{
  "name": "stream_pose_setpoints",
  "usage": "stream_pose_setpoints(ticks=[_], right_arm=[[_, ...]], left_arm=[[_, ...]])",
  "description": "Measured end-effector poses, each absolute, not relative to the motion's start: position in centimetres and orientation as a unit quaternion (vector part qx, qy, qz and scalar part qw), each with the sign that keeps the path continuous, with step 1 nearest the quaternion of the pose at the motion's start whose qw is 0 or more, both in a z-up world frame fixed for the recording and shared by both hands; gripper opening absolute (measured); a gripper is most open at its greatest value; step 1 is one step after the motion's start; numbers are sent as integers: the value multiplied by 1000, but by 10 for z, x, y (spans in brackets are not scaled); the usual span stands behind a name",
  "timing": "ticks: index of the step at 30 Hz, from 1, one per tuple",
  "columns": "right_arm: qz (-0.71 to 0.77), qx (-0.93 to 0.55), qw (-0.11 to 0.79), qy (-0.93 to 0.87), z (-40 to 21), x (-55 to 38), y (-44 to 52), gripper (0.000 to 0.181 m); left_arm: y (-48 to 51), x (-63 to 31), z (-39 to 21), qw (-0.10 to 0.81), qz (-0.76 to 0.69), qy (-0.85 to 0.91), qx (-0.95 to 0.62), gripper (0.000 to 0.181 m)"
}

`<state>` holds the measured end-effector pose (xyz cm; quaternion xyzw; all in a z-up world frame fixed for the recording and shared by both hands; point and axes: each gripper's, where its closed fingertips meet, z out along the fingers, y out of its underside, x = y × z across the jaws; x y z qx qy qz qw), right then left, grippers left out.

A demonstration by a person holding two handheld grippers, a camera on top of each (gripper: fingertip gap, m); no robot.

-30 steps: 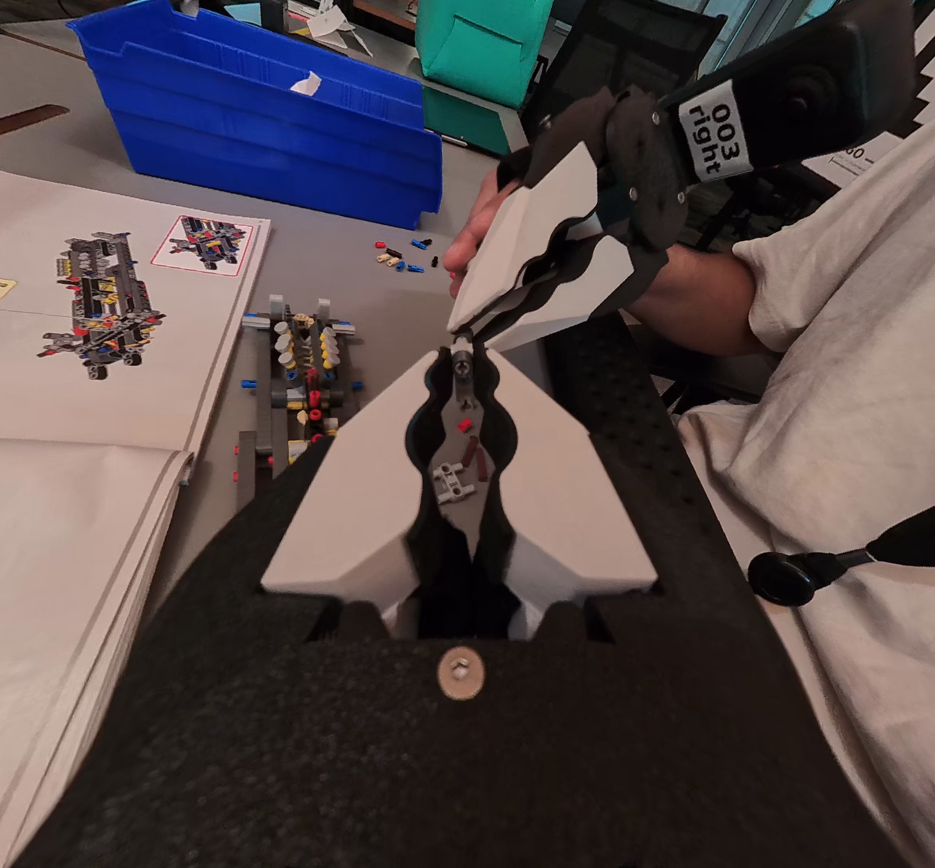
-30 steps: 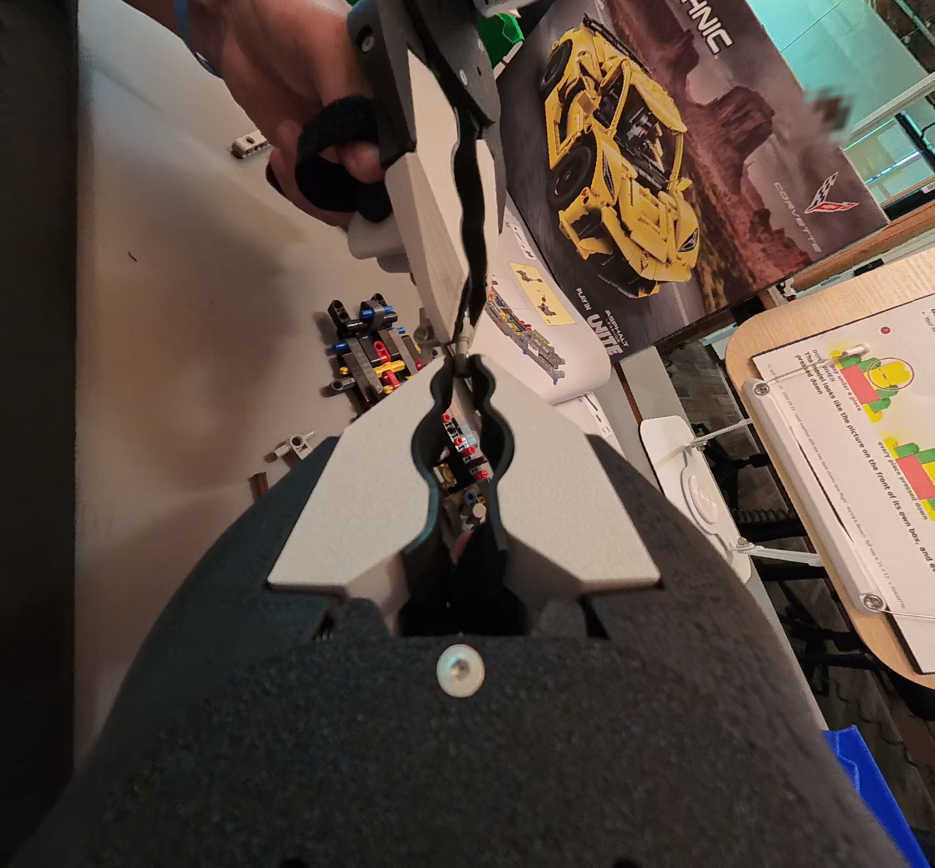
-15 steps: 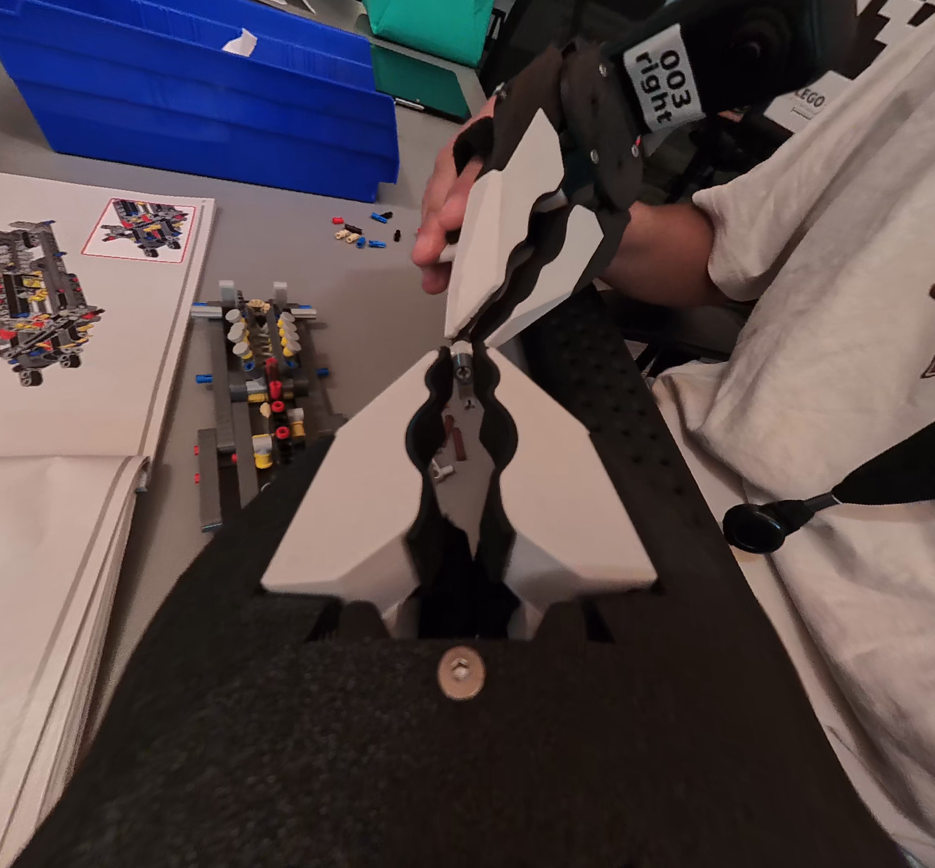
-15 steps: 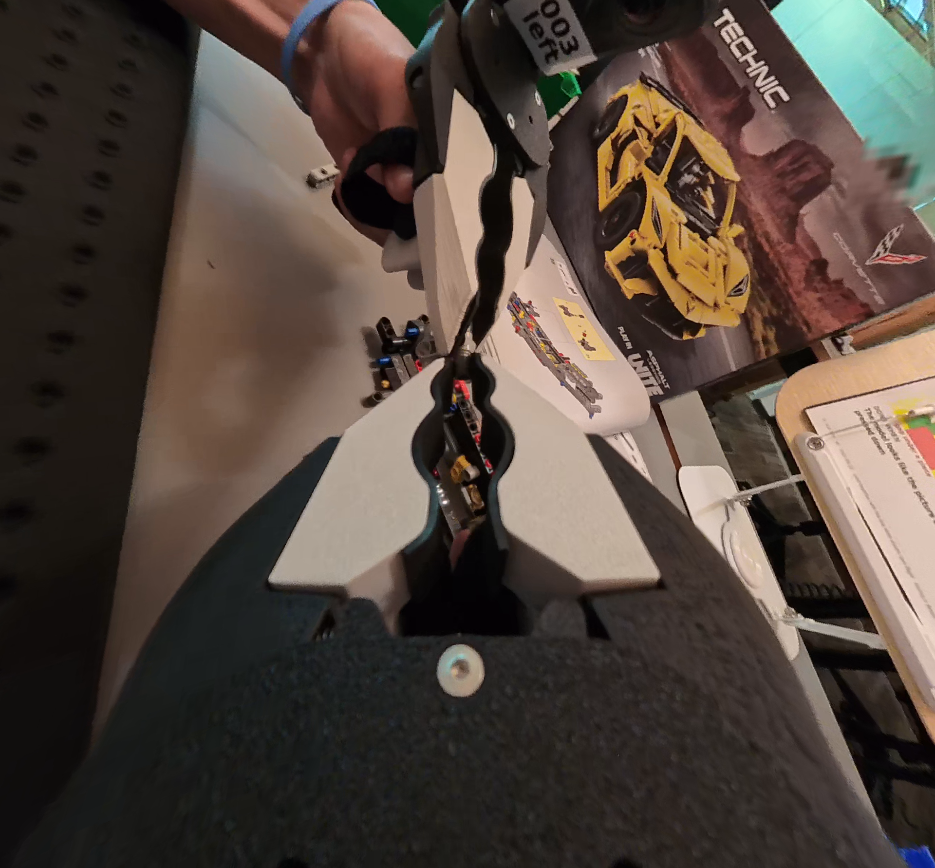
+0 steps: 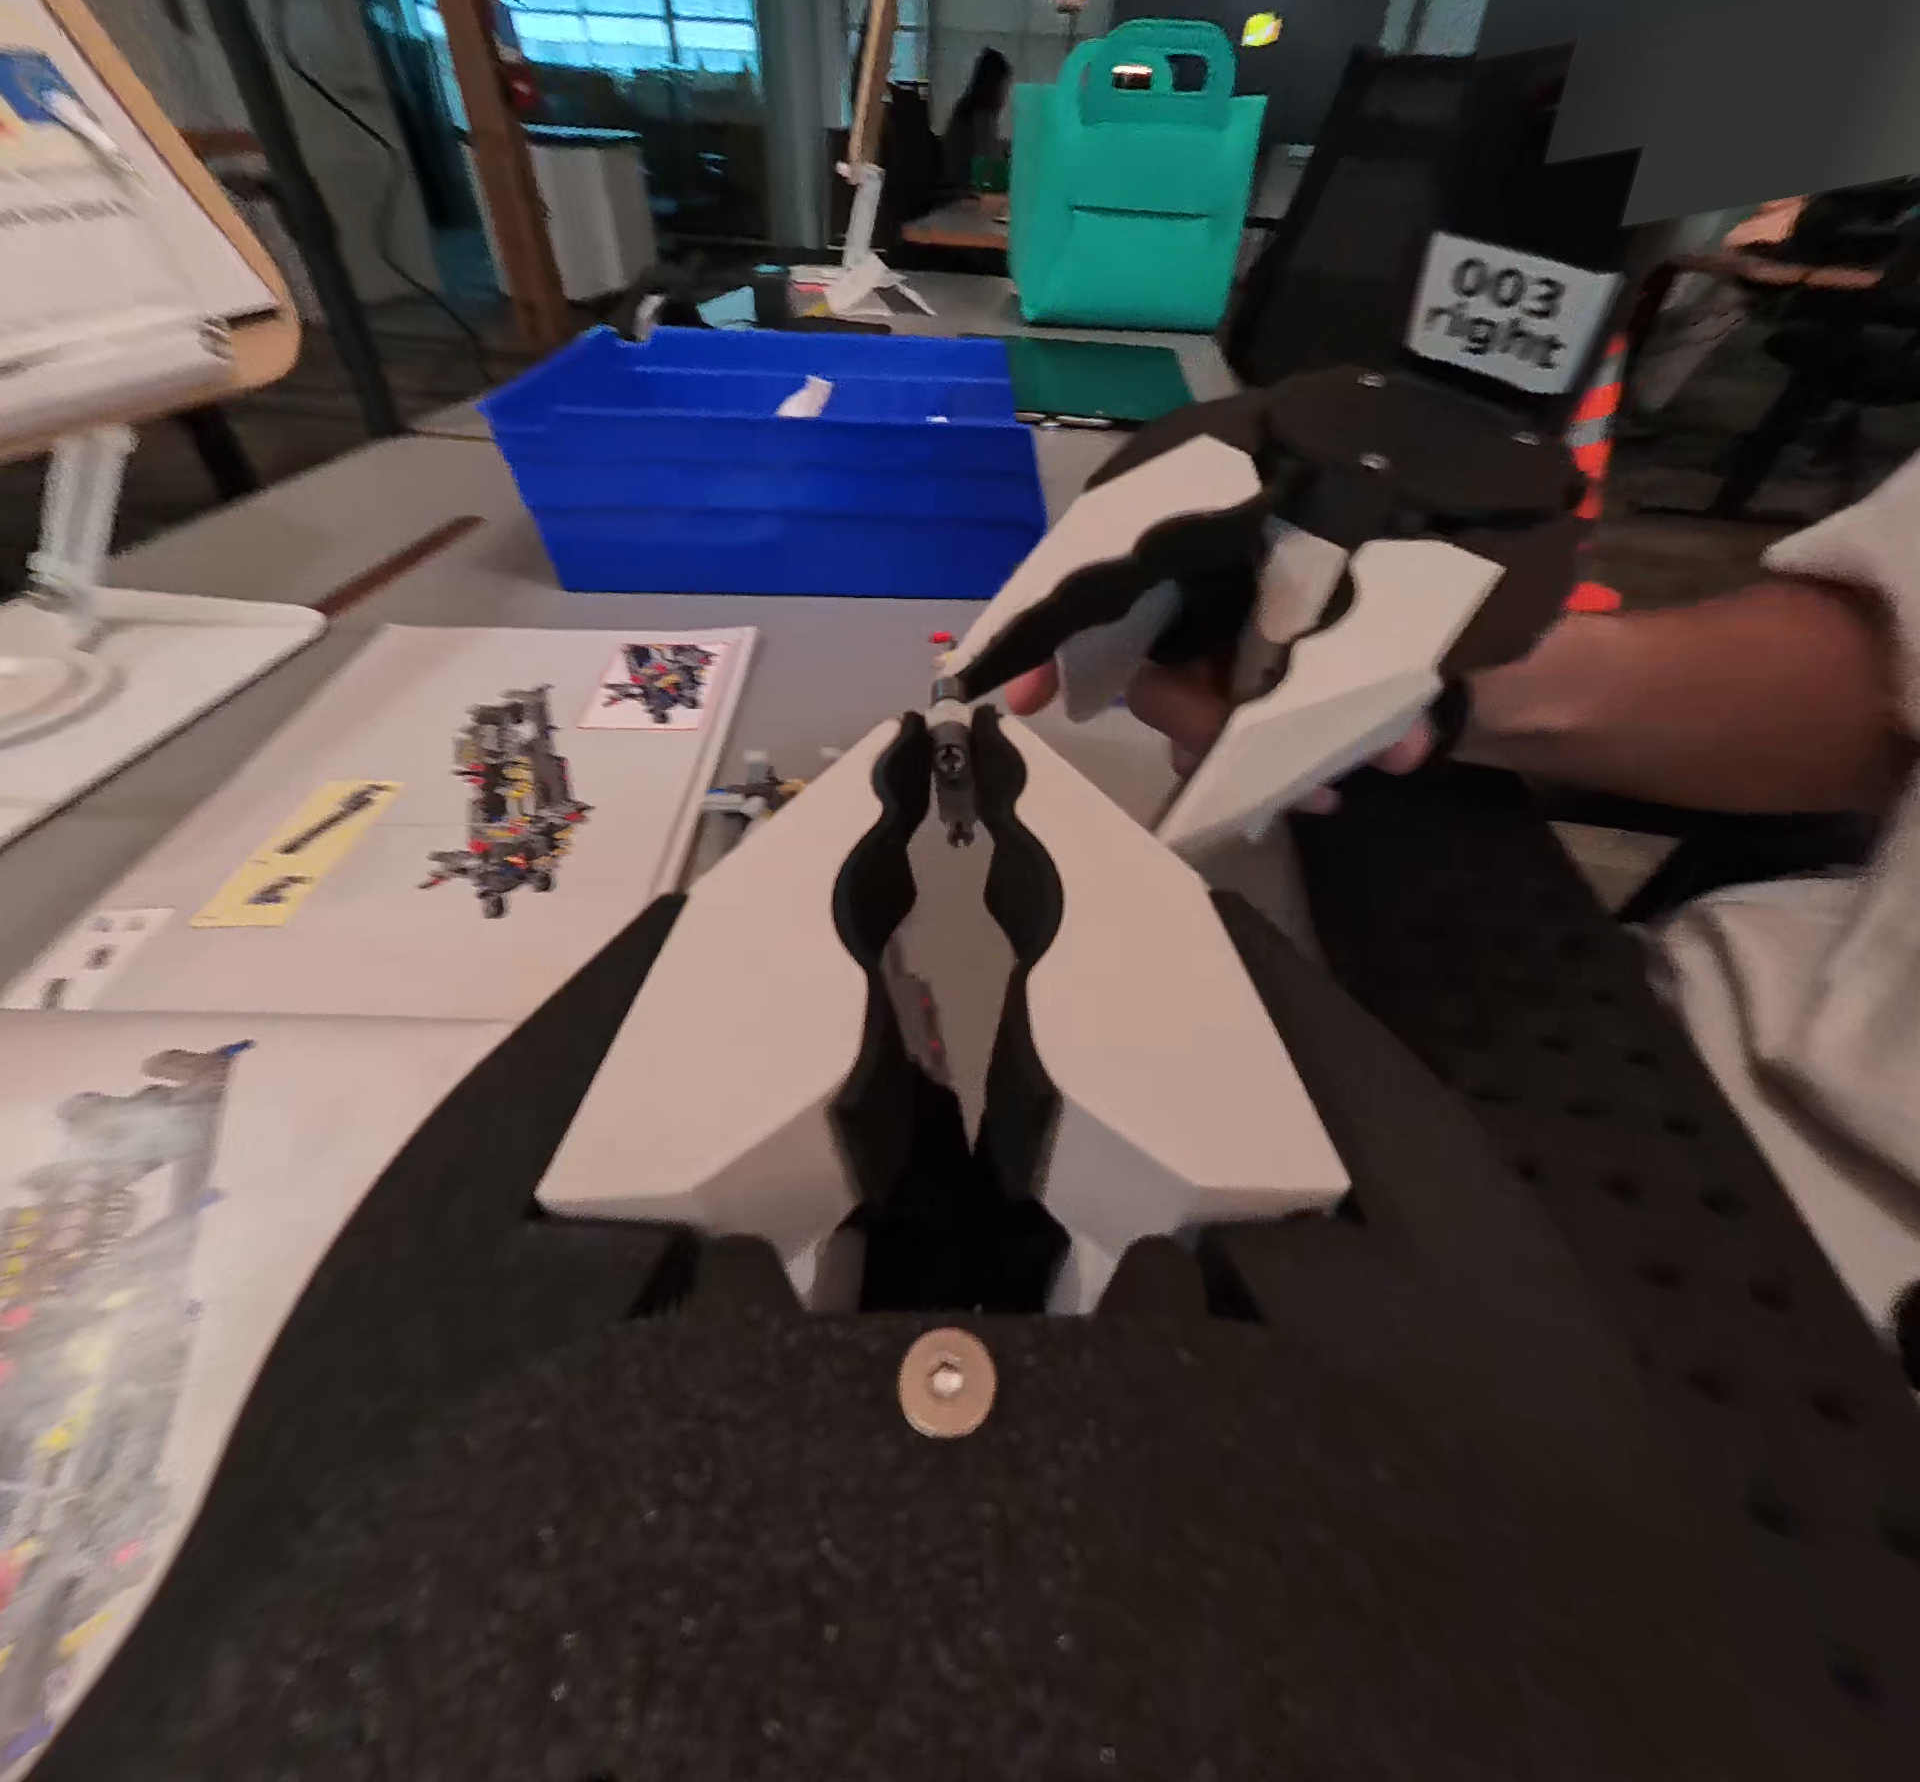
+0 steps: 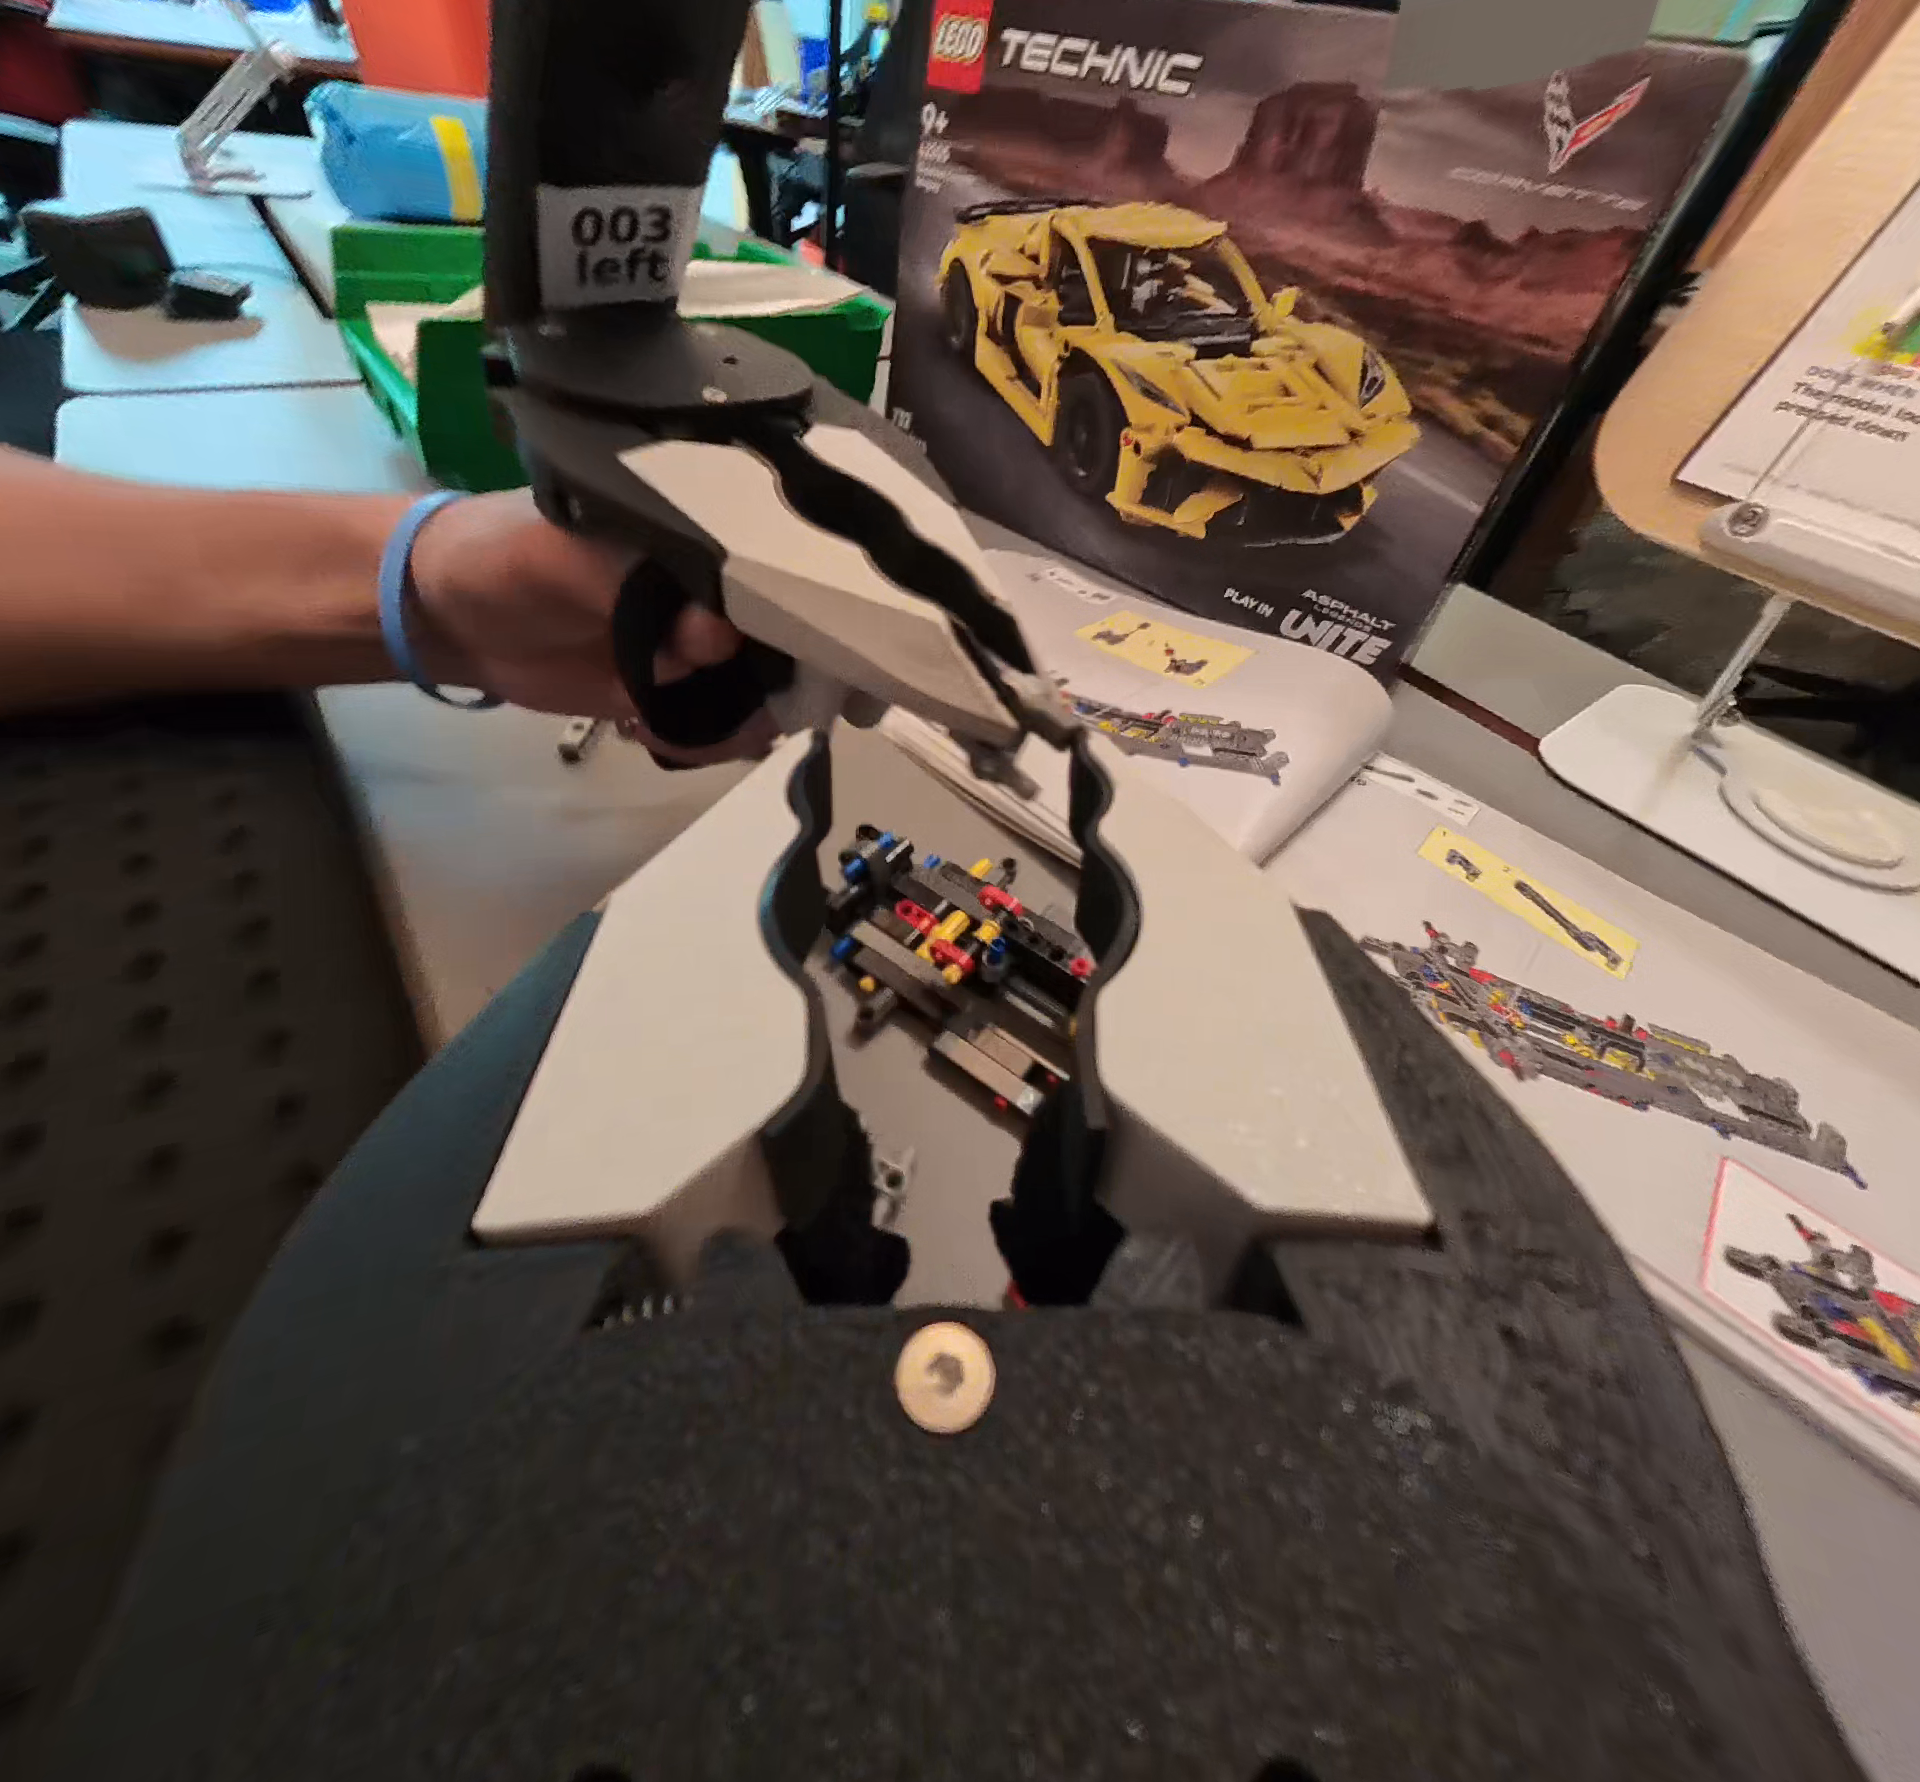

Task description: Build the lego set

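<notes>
My left gripper [image 5: 951, 730] is shut on a small dark grey lego pin piece [image 5: 951, 776] and holds it above the table. It also shows in the right wrist view [image 6: 1039, 704], with the piece [image 6: 1044, 693] at its tips. My right gripper [image 6: 951, 756] is open and empty, its fingers spread around the left gripper's tip. In the left wrist view the right gripper [image 5: 1070, 745] has one fingertip [image 5: 966, 678] close to the piece's far end. The part-built lego chassis [image 6: 956, 943] lies on the table below; a bit of it shows in the left wrist view [image 5: 748, 787].
An open instruction booklet [image 5: 468, 797] [image 6: 1558, 1005] lies beside the chassis. The lego box [image 6: 1247, 278] stands behind it. A blue bin [image 5: 769, 475] sits at the table's far side, and a white sign stand [image 6: 1766, 776] to one side. Loose small parts [image 6: 894, 1176] lie near me. Only a small space, under 4 cm, lies between the two pairs of fingers.
The right gripper has opened and let go of the small piece, which the left gripper still holds. Both grippers have tilted up toward level.
</notes>
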<state>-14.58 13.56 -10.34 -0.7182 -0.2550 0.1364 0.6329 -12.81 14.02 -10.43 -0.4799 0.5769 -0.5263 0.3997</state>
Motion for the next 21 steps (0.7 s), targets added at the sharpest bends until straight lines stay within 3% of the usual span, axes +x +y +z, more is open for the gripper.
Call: stream_pose_setpoints(ticks=[3, 9, 21], right_arm=[[109, -712, 665, -197, -99, -143, 141, 44], [206, -705, 658, -169, -94, -148, 138, 51], [218, -705, 654, -165, -96, -141, 133, 35]], left_arm=[[144, -125, -103, 454, -485, 582, -469, 7], [144, -126, -104, 507, -424, 609, -439, 6], [136, -124, -105, 533, -393, 621, -418, 6]])
